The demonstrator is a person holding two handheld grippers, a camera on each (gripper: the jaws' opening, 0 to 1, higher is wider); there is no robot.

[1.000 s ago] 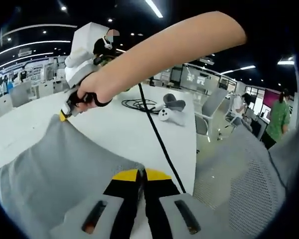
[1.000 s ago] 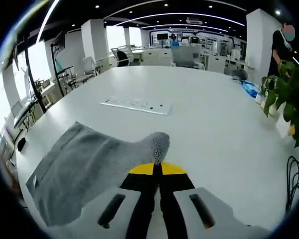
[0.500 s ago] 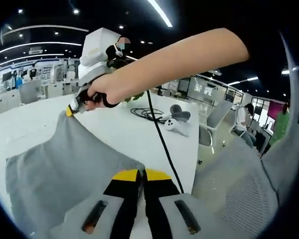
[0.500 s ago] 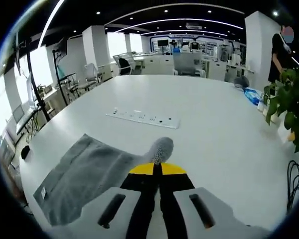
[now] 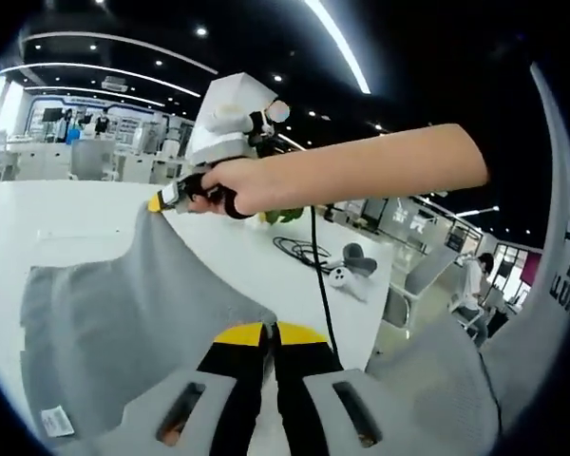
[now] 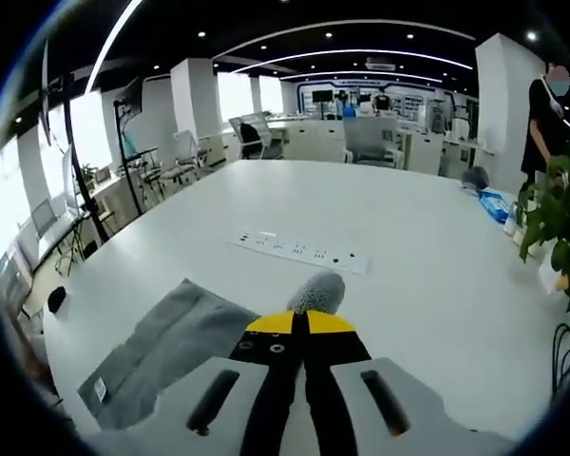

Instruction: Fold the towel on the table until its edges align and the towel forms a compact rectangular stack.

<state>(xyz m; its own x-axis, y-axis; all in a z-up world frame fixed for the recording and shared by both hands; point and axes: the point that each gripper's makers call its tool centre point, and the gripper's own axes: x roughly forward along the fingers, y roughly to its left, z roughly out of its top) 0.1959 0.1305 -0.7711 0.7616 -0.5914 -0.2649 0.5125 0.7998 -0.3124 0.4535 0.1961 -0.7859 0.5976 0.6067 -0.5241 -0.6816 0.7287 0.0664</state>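
Observation:
A grey towel (image 5: 123, 304) hangs lifted above the white table (image 5: 38, 214), stretched between both grippers. My left gripper (image 5: 269, 330) is shut on one corner of it at the bottom of the left gripper view. In that view the right gripper (image 5: 161, 201), held by a hand on a bare arm, pinches the far corner higher up. In the right gripper view my right gripper (image 6: 301, 320) is shut on a bunched corner of the towel (image 6: 161, 342), which drapes down to the left onto the table (image 6: 399, 218). A white label (image 5: 54, 420) shows on the towel's low edge.
A white power strip (image 6: 299, 251) lies on the table beyond the towel. A black cable coil (image 5: 299, 252) and a white controller (image 5: 347, 275) lie near the table's far end. A green plant (image 6: 556, 214) stands at the right. Mesh chairs and people stand off the table's edge.
Both grippers have risen with the towel corners. The right gripper's corner is higher and the towel hangs steeper. The power strip appears nearer in the right gripper view.

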